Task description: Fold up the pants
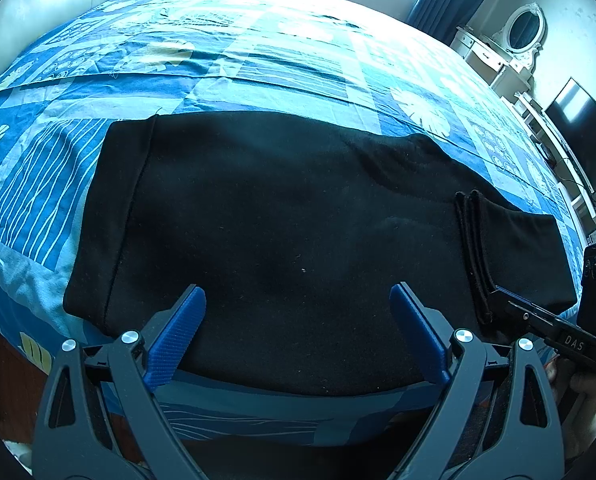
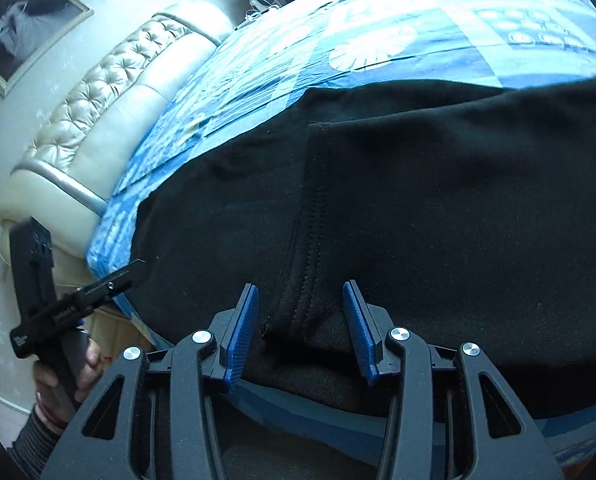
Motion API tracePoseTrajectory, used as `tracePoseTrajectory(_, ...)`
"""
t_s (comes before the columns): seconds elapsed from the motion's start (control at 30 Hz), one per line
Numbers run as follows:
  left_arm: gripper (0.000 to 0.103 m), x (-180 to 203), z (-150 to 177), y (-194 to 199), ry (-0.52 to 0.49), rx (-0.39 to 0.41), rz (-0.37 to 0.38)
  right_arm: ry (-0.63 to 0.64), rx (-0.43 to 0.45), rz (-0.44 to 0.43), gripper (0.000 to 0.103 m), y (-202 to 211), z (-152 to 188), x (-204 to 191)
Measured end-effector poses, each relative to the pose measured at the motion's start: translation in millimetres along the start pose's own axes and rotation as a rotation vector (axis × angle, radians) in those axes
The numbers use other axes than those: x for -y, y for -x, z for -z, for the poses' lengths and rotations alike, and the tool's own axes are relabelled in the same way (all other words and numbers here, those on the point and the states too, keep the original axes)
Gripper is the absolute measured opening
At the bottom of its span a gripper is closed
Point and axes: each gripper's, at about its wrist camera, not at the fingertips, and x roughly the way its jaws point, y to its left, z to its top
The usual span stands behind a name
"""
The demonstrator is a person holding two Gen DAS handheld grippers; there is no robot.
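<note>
Black pants [image 1: 282, 216] lie flat across the near edge of the bed, waistband [image 1: 110, 216] at the left. The leg cuffs [image 1: 474, 256] are folded back over the fabric at the right. My left gripper [image 1: 298, 300] is open, its blue fingers [image 1: 178, 336] resting at the pants' near edge, nothing between them. My right gripper [image 2: 300, 300] is open with its jaws either side of the stacked cuffs [image 2: 310, 264], not closed on them. It also shows in the left wrist view [image 1: 538, 316] at the cuffs. The left gripper shows in the right wrist view [image 2: 110, 284] at the pants' near edge.
The bed has a blue patterned sheet [image 1: 226, 64] and a padded headboard [image 2: 106, 92]. A white dresser with an oval mirror [image 1: 522, 36] and a dark TV [image 1: 582, 132] stand along the right wall. The bed's front edge [image 1: 282, 412] is just below the grippers.
</note>
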Motion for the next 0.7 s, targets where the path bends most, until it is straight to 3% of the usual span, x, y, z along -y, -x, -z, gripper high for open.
tracePoseTrajectory(0.17, 0.093, 2.2, 0.9, -1.5, -0.015, 0.0, -0.004, 0.032, 0.017, -0.027, 0.06, 3.4, 2.2, -8.5)
tracePoseTrajectory(0.37, 0.093, 7.3, 1.4, 2.3, -0.043, 0.012, -0.009, -0.015, 0.108, -0.125, 0.061, 39.3, -3.4, -1.8)
tracePoseTrajectory(0.53, 0.093, 7.6, -1.9, 7.6, -0.061, 0.027, -0.007, -0.005, 0.192, -0.101, 0.063, 69.6, -4.2, 10.2)
tracePoseTrajectory(0.7, 0.093, -19.6, -17.0, 26.1, -0.019, 0.063, 0.077, -0.067, 0.217, -0.071, 0.063, 72.1, -4.8, 29.3)
